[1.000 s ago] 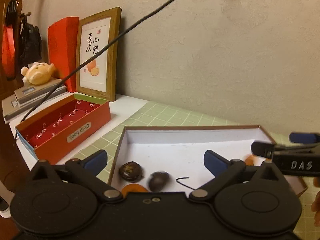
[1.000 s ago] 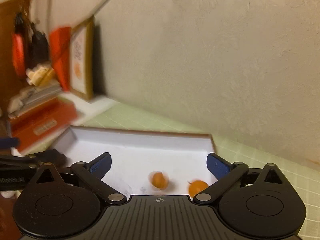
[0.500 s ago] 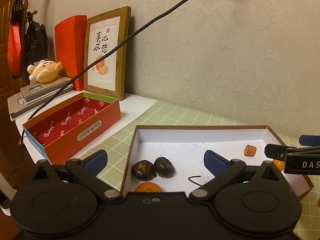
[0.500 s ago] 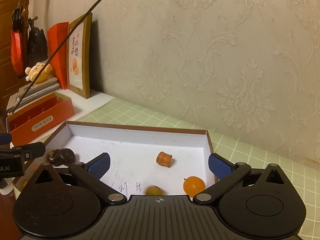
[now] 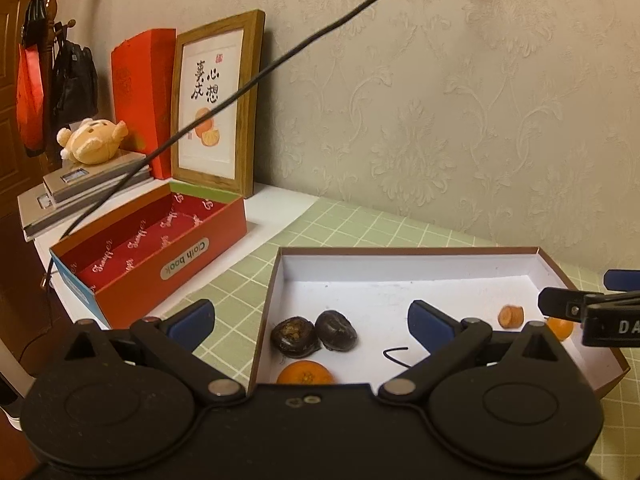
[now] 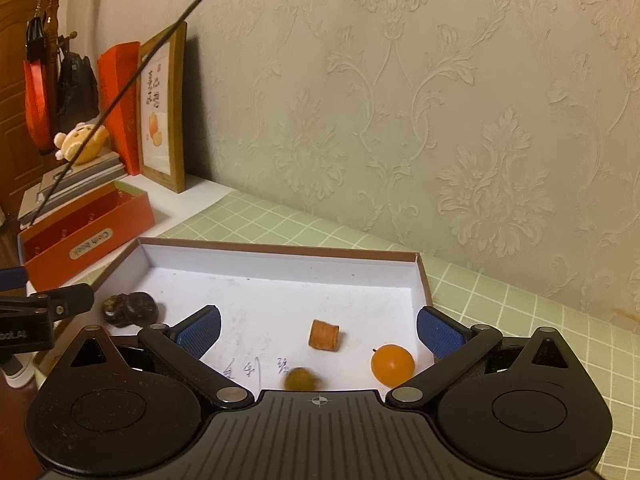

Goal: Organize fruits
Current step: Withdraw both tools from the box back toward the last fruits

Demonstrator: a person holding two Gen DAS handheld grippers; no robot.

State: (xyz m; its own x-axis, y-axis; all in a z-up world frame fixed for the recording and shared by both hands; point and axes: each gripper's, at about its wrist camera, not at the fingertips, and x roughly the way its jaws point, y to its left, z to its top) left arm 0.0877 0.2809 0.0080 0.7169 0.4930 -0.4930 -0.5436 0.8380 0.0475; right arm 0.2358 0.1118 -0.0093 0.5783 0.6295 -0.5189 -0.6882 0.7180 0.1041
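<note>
A shallow white box with brown rim lies on the green checked cloth. It holds two dark wrinkled fruits, an orange, a small round orange fruit, an orange cut piece and a blurred olive-brown fruit. My left gripper is open and empty over the box's left end. My right gripper is open and empty over its right end.
An open red box labelled "Cloth book" stands left of the white box. Behind it are a framed picture, a red packet, a plush toy on stacked books, and the wall. A black cable hangs across.
Both grippers steadied and rose slightly, so more of the box shows. The dark fruits and orange piece settled; the olive-brown fruit still rolls near my right gripper.
</note>
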